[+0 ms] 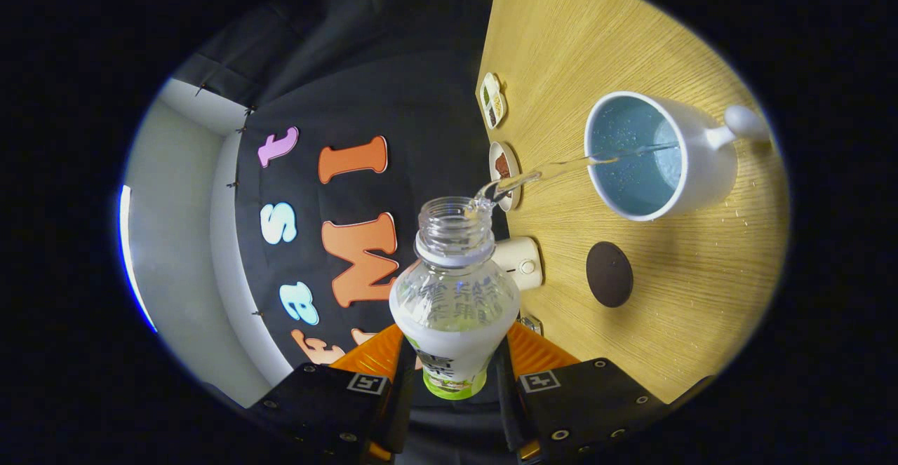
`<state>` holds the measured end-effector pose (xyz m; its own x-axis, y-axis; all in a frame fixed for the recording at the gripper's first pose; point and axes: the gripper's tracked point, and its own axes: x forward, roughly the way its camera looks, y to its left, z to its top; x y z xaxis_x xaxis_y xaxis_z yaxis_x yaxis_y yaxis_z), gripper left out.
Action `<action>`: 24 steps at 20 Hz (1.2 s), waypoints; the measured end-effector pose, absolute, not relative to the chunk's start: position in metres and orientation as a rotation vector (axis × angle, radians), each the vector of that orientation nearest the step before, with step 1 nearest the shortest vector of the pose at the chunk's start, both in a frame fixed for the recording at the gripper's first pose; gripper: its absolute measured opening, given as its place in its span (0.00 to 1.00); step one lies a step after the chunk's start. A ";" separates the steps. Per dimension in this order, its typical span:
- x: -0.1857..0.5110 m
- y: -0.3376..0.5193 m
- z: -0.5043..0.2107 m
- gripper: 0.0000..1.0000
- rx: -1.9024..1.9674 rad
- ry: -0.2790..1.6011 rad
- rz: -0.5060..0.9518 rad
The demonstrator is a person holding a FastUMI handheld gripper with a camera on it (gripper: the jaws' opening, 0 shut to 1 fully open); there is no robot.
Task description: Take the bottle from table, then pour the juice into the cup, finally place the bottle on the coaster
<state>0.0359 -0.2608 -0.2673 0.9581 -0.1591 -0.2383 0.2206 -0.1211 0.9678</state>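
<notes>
Gripper view: the gripper [454,374] is rolled onto its side, so the wooden table [673,297] stands like a wall from the 12 to the 4 o'clock side of the fingers. Both fingers press on the lower body of the bottle [454,297], one on each flank, clamping it between them. The bottle points away from the fingers toward 12 o'clock, its uncapped mouth at the far end, clear above a white neck ring, with a printed label wrapped round the body.

From the mouth a thin clear stream of juice [561,165] runs toward 2 o'clock and crosses into the cup [652,156]. The cup is a white mug with a pale blue inside, standing on the table at about 2 o'clock from the bottle mouth, apart from it, its handle pointing away from the bottle. Small droplets dot the wood near the cup's base.

The coaster [609,273], a dark round disc, lies flat on the table at 3 o'clock from the bottle's shoulder, near the cup but not touching it. A small white device [520,263] sits just beside the bottle neck at 3 o'clock. Beyond the mouth, at 1 o'clock, are a small round dish [504,165] and, farther on, a small divided dish [492,100].
</notes>
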 end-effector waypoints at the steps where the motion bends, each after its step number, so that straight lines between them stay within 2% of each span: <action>1: 0.037 -0.262 -0.267 0.54 1.666 0.045 -0.323; 24: 0.039 -0.259 -0.260 0.54 1.757 0.013 -0.297</action>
